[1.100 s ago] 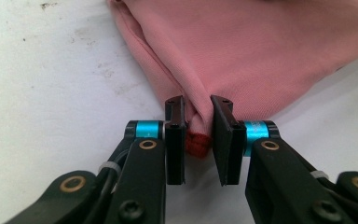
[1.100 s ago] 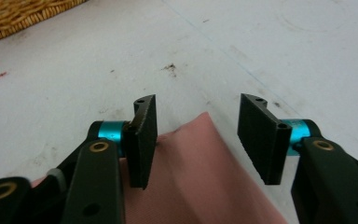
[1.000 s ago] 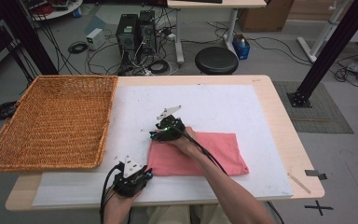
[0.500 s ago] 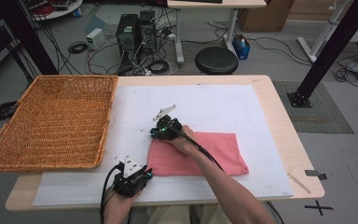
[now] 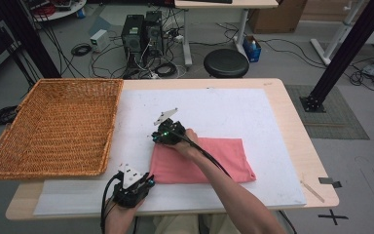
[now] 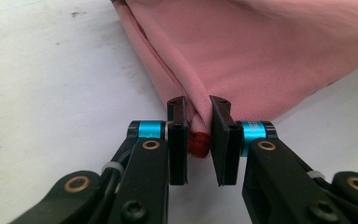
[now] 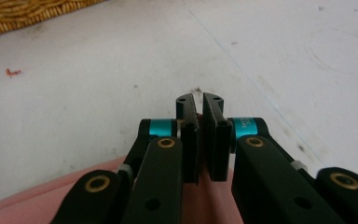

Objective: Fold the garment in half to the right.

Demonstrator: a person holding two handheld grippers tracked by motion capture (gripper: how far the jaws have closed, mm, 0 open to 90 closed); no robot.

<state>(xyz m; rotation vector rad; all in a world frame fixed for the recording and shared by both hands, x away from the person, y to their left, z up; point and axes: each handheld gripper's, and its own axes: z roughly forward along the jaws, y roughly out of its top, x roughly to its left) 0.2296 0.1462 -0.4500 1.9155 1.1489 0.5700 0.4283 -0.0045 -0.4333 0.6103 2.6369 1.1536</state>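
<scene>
Pink cloth [image 5: 204,161] flat on white sheet [image 5: 233,112] over table [image 5: 292,122], left tool [image 6: 198,122] pinching near-left corner, right tool [image 7: 200,109] pinching far-left corner, wicker basket [image 5: 53,126] just left.

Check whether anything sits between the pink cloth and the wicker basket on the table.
Nothing visible does. The pink cloth lies right of the wicker basket, with bare white mat between them. The left gripper and right gripper each pinch a corner of the cloth.

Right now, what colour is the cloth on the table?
Pink, a plain salmon shade with no pattern; the cloth shows best in the left gripper view.
</scene>
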